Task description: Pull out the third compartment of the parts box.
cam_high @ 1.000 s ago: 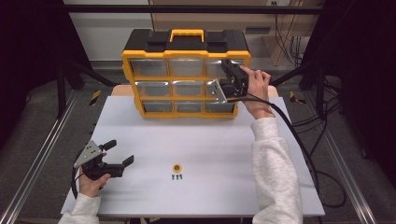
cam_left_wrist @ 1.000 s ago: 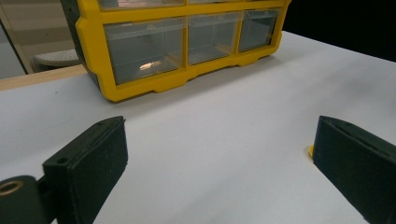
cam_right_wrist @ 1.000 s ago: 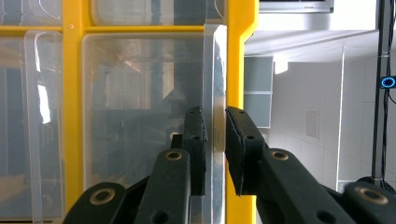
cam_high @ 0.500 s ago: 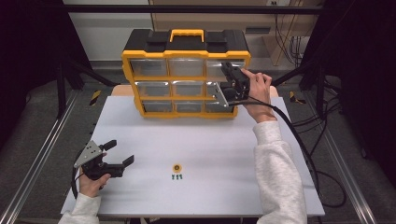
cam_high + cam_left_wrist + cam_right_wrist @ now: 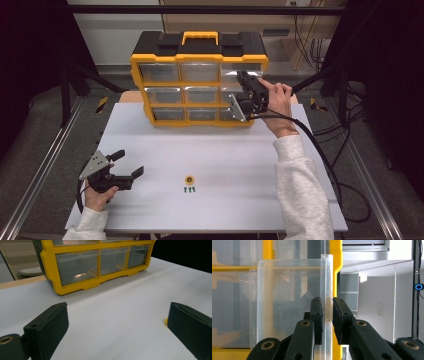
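- Step in hand, as judged: drawing a clear drawer (image 5: 292, 302) out of the yellow organizer (image 5: 200, 80). It is the right-hand drawer of the top row; in the high view it stands partly out of the frame, toward the person.
- Right claw (image 5: 326, 315): jaws nearly together, clamped on the drawer's front lip. In the right gripper view one pad sits inside the clear wall and the other outside, both pressing the plastic.
- Right claw in the high view (image 5: 246, 82) is at the organizer's upper right corner, with the hand (image 5: 276, 102) behind it.
- Left claw (image 5: 129, 165): jaws wide apart, holding nothing. It rests low over the table (image 5: 225, 150) at the near left, well apart from the organizer.
- In the left gripper view the two pads (image 5: 47, 327) frame bare table; the organizer's bottom row shows beyond.
- A small yellow part (image 5: 189, 180) and two tiny dark screws (image 5: 189, 189) lie on the table near the middle, just beside one another and untouched.
- Next move, as judged: a straight pull along the drawer's run, keeping the drawer level so it does not bind or tip.
- Risk: the grip is on a thin, slick lip and could slip; the organizer might slide if the drawer sticks.
- Drawer contents: cannot tell.
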A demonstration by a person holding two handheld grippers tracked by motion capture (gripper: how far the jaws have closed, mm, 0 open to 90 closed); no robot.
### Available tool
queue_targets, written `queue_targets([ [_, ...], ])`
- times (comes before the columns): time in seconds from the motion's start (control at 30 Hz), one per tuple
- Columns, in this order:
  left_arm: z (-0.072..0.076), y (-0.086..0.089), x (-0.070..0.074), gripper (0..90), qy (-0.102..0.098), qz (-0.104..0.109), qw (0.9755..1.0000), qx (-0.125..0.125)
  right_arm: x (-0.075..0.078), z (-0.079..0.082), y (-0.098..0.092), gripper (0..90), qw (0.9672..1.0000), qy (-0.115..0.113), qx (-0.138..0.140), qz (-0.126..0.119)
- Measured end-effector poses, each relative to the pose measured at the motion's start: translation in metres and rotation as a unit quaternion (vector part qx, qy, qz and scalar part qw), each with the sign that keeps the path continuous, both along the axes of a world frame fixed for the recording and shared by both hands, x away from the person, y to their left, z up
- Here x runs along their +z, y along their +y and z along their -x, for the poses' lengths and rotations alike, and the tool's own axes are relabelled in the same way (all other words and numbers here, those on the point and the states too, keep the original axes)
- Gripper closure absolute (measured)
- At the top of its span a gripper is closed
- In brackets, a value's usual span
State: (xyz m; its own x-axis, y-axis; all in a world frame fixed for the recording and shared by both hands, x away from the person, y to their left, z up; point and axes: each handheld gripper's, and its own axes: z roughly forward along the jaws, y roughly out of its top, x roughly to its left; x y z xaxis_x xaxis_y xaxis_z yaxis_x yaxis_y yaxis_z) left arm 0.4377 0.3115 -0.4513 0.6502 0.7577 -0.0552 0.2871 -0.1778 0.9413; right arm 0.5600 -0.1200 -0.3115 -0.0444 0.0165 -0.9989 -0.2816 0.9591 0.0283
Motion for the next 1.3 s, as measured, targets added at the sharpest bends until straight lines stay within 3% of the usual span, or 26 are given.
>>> queue_targets([
  [1.3, 0.000, -0.001, 0.000, 3.6, 0.000, -0.003, 1.0000, -0.001, 0.005, 0.045, -0.004, 79.3, 0.9998, 0.009, 0.020, 0.003],
])
